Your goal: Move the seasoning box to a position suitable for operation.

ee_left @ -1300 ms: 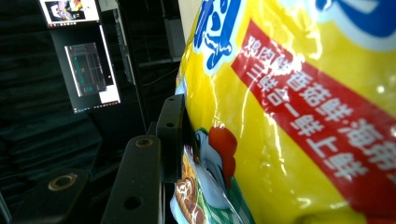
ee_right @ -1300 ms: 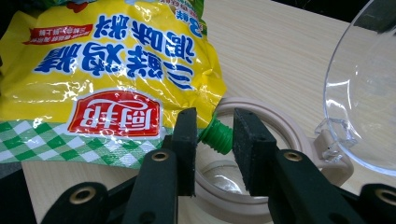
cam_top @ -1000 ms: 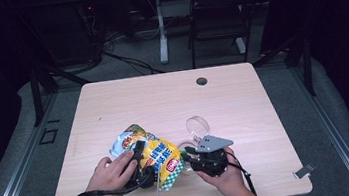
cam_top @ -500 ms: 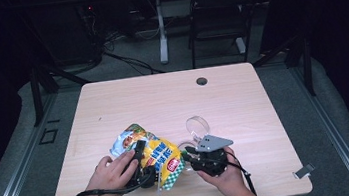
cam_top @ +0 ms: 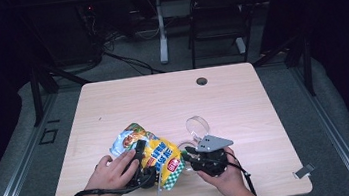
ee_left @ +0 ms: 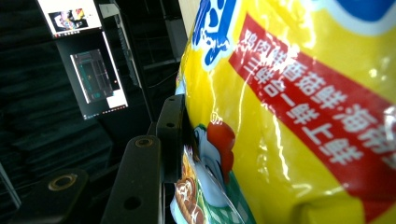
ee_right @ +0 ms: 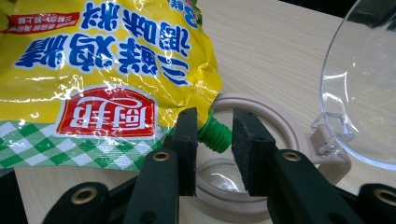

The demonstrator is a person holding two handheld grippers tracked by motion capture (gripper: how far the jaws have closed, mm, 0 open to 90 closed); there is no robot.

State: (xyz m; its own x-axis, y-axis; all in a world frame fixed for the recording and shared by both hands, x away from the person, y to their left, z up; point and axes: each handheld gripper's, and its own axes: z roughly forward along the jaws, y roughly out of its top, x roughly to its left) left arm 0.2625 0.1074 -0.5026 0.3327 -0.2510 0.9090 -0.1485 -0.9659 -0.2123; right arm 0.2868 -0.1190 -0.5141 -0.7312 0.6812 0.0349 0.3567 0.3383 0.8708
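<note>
A: Which step is this?

B: Uncapping, I'd judge. The pouch [cam_top: 151,153], yellow with a green-check bottom edge, sits at lower centre of the high view, propped between the two hands. The left gripper [cam_top: 143,165] clamps its body; in the left gripper view a black jaw presses flat against the foil at centre left, so it is closed on the pouch.

A: And the right gripper [ee_right: 212,135]?

B: Its jaws stand either side of the green cap [ee_right: 215,134] in the middle of the right gripper view. The left jaw looks to be touching the cap, while a thin gap shows on the right side. So parted, bracketing the cap, not yet pinching it firmly.

A: What's under the cap?

B: A beige jar [ee_right: 261,140] with its clear lid [ee_right: 359,88] flipped up at the right of the frame. The cap hangs over the jar's rim.

A: The next move?

B: Probably closing those jaws squarely on the cap, then twisting while the left holds the pouch steady. The foil is slippery and soft, so the pouch could turn along with the cap if the left grip is weak.
</note>
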